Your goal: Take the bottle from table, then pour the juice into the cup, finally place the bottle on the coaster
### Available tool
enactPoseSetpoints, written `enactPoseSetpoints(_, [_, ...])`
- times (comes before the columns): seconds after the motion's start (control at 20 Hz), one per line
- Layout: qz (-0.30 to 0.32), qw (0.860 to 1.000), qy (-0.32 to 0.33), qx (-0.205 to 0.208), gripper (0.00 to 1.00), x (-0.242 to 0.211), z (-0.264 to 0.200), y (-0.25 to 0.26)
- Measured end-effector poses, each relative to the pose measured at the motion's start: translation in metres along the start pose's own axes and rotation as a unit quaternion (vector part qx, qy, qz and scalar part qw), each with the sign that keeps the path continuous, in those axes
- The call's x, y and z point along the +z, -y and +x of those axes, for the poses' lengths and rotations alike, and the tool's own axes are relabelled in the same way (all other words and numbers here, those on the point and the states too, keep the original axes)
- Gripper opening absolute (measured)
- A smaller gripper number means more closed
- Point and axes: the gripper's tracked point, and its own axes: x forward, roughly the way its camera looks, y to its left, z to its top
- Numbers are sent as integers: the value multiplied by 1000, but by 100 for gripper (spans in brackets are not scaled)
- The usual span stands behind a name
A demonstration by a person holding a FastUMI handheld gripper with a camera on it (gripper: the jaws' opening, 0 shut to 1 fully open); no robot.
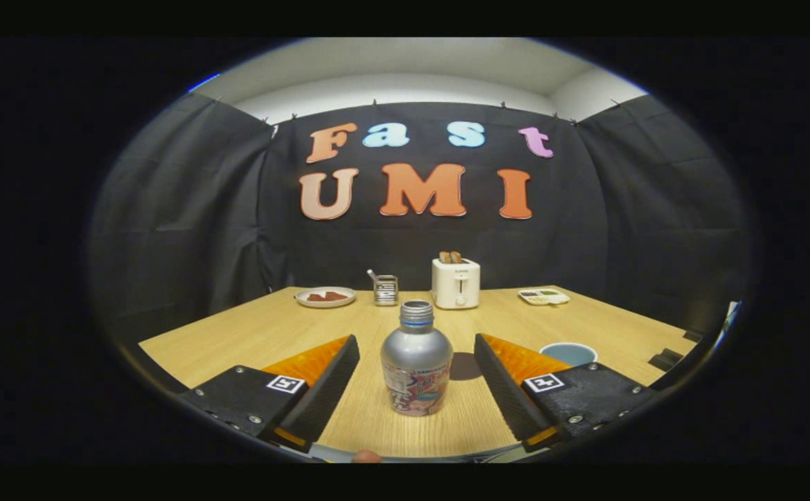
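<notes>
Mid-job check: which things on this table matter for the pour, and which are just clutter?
Job things:
- bottle, upright, uncapped, between the open gripper jaws, neither touching it
- cup, beyond the right jaw
- dark coaster, just behind the bottle

Lying about, at the far side of the table:
- plate
- metal holder
- toaster
- small tray

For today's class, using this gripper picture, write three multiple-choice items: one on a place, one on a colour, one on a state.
1. Where does the bottle stand?
A. between the fingers of the hand-held gripper
B. on the plate
C. beside the toaster

2. What colour is the toaster?
A. red
B. white
C. green

3. How is the gripper?
A. shut on the bottle
B. open
C. shut on the cup

Key: 1 A, a finger stands on each side of it; 2 B, its body is white; 3 B, gaps separate both fingers from the bottle.
</notes>
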Motion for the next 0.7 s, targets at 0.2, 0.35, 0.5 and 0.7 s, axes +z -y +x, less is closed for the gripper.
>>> enactPoseSetpoints(0.2, [6,1000,-19,0,98,-13,2,-2])
enactPoseSetpoints(0.35, [7,1000,-28,-12,99,-22,7,5])
enactPoseSetpoints(0.5, [1,999,-45,-20,99,-33,10,11])
enactPoseSetpoints(0.7, [-5,998,-58,-7,98,-48,15,1])
